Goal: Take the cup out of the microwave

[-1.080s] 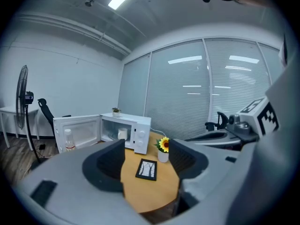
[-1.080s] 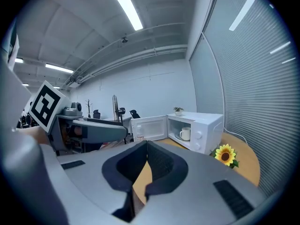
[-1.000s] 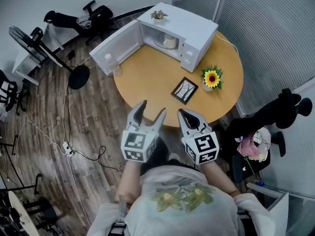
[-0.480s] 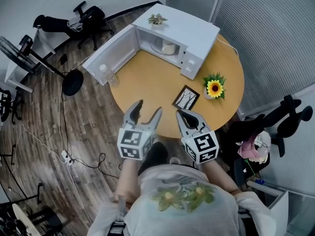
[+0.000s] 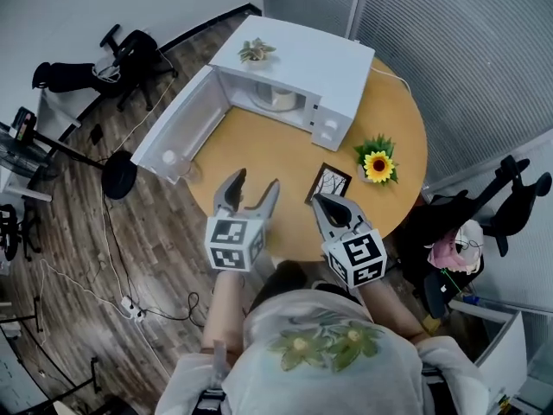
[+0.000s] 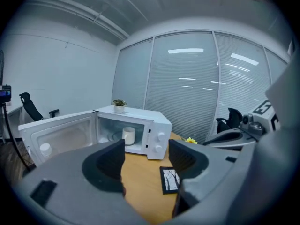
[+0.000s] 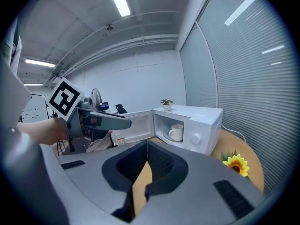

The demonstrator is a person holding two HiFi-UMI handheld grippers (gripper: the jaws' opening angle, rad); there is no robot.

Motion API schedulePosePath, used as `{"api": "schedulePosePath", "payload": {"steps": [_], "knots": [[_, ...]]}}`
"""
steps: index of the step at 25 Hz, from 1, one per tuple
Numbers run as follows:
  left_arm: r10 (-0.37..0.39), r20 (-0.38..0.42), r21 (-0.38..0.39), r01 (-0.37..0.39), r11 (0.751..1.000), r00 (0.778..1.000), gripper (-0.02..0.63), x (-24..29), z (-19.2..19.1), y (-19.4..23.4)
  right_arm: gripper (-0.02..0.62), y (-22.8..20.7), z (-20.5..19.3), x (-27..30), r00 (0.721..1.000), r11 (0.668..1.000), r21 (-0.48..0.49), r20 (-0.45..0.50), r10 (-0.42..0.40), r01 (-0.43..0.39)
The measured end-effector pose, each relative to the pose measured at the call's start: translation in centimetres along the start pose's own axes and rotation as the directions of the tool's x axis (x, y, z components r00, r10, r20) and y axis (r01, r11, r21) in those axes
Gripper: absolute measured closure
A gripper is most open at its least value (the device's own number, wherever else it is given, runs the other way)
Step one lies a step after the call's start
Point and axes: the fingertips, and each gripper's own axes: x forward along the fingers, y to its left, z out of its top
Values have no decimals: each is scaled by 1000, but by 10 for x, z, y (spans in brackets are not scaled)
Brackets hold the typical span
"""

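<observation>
Cup [image 5: 281, 98]: it stands upright on the glass plate inside the microwave [image 5: 302, 54], toward the middle of the cavity. In the right gripper view its handle points toward the door side.
Microwave: it sits at the far edge of the round tabletop [image 5: 259, 145]. Its door [image 5: 177, 132] is swung wide and hangs out past the left edge, so the opening faces me.
Left fingers [image 5: 232, 195]: spread wide with nothing between them, above the near edge of the tabletop, well apart from the cup.
Right fingers [image 5: 333, 210]: pressed together and holding nothing, just beside the left ones at the near edge.
Step in hand: the reach toward the opening; I judge the task barely begun, since the cup is not yet touched.
How to do it well: I would lead with the open left fingers and go in level and straight through the opening. I would close on the cup's body, not its rim, then lift a little off the plate before drawing back.
Mind: the cavity's top edge and side walls leave little room, so I should keep the cup upright as it comes out.
Also on the tabletop: a picture frame [image 5: 327, 182] and a sunflower [image 5: 373, 162] toward the right edge, out of the straight path.
</observation>
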Motion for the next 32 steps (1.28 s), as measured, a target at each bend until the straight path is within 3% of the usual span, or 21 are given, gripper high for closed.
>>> {"api": "schedulePosePath", "payload": {"steps": [7,14,32], "knots": [[-47,-12,-24,47,999,999,331,49,16,28,578,-19,0,15,997,996,48,-27,-78,79],[-66,-24,-37,66,997,998,331,102,26,39,578,-41,-5,27,992,993,60,-69,-102,106],[-22,-168,-9,20,1000,985,333,218,23,73,578,-78,0,84,990,996,84,-134,31,-20]]}}
